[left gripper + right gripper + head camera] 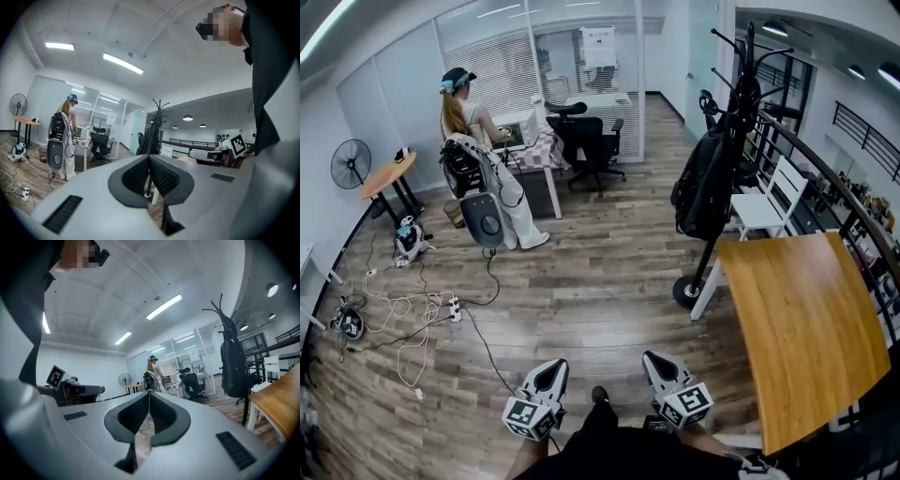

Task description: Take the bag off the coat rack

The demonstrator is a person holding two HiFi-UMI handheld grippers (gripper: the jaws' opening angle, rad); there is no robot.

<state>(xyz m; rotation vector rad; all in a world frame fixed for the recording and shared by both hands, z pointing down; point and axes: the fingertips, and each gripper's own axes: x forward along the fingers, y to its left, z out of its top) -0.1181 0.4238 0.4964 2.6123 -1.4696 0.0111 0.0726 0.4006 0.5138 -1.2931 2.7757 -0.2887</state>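
Black bag (703, 187) — well beyond both jaws

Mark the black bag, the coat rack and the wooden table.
black bag (703, 192): head view, middle of its body.
coat rack (685, 292): head view, its round base on the floor.
wooden table (811, 328): head view, bare middle of its top.

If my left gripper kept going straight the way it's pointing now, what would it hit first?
Nothing close by: open wood floor lies ahead of the left gripper. Its line seems to end at the coat rack with the black bag hanging on it, though depth is hard to judge.
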